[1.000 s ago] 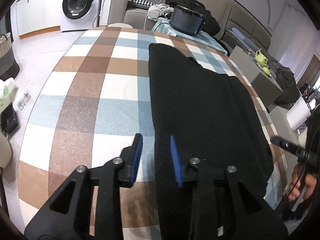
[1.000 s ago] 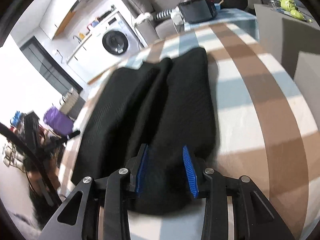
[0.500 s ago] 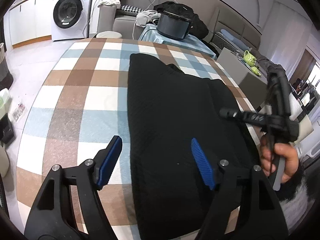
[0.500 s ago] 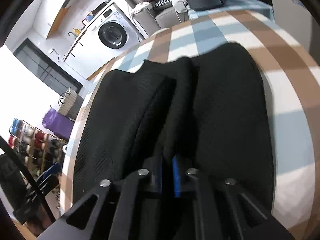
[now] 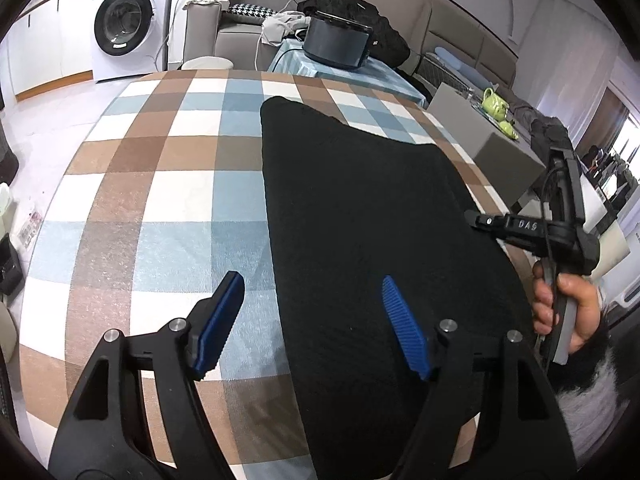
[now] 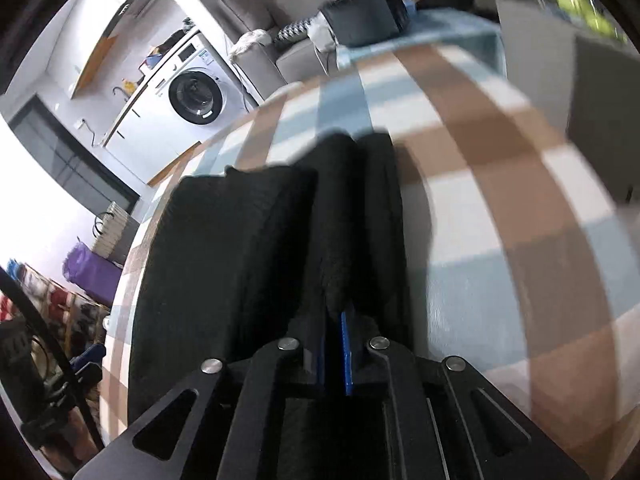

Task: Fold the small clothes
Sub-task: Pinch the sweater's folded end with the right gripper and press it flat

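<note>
Black knit garment (image 5: 372, 216) on the checked tablecloth (image 5: 168, 184), one gripper spread above it, the other pinching it.

The left gripper (image 5: 316, 324) stands wide apart: its left blue pad over bare cloth just beside the garment's edge, its right pad over the black fabric, the edge running between them. The right gripper (image 6: 334, 344) has its jaws pressed narrow on a raised fold of the garment (image 6: 344, 216), which stretches ahead from the pads. The rest of the garment lies flat to the left of these jaws.
</note>
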The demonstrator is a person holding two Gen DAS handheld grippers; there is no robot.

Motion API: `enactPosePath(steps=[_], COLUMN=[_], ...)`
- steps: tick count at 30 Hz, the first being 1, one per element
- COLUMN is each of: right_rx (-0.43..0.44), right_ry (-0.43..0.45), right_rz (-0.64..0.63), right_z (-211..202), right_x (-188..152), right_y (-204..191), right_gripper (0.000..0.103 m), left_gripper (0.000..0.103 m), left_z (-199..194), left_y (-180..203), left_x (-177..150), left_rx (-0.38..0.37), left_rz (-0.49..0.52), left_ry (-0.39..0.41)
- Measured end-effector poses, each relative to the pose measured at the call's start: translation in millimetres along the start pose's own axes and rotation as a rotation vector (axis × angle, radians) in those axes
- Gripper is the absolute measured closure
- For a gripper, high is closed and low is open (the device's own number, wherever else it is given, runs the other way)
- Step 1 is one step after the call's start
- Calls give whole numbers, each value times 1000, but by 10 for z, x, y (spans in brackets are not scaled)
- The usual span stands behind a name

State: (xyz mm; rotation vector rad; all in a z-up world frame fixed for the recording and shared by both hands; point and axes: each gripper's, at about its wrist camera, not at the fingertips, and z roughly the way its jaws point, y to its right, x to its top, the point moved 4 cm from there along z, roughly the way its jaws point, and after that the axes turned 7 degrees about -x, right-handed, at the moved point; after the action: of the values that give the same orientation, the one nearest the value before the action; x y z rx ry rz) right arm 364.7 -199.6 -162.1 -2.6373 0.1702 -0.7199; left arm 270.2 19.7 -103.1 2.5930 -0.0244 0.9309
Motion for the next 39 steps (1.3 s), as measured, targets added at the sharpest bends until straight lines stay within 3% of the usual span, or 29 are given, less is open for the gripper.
enactPosePath(steps=[3,7,8,10,12,16,19,21,23,27,32,37,39], right_rx=[22,24,18,13,57,48,-34,-34,2,105,182,183,167], right_ry=[23,49,52,60,113,219,197,141,54,9,-38,13,50], right_rz=[8,2,4,-19,-70,-121,-116,-68,-12,10,47,26,15], right_z=[-47,-25,-11,-12,-173,-520,-446,-279,-164,-293,-626,-903,-961], right_x=[71,204,200,241,260,311,274,246,167,-123,-754,-1095,-1127], right_y=[7,-33,-43,-109,-227,-327,-247,-135,-33,18,38,-53,-110], right_gripper=[85,85,85,96,98,99,99,98,97,93,90,90,97], left_gripper=[34,34,34,34,34,34,34,34,34,34,34,34,34], left_z=[36,77,82,89,86,92,118,123,115,116,157,174,167], left_y=[-14,-34,-33,-29,-25,-26,-30,-23,-13,-20,-39,6,36], left_x=[-8,10,14,22,24,25,30,28,11,-27,-61,-67,-67], left_rx=[4,6,6,4,5,8,8,5,4,2,-2,-20,-32], left_rz=[-1,-7,-9,-11,-7,-5,-9,-8,-2,-4,-10,0,4], left_ry=[-11,-13,-12,-10,-9,-13,-18,-19,-19,-26,-42,-46,-45])
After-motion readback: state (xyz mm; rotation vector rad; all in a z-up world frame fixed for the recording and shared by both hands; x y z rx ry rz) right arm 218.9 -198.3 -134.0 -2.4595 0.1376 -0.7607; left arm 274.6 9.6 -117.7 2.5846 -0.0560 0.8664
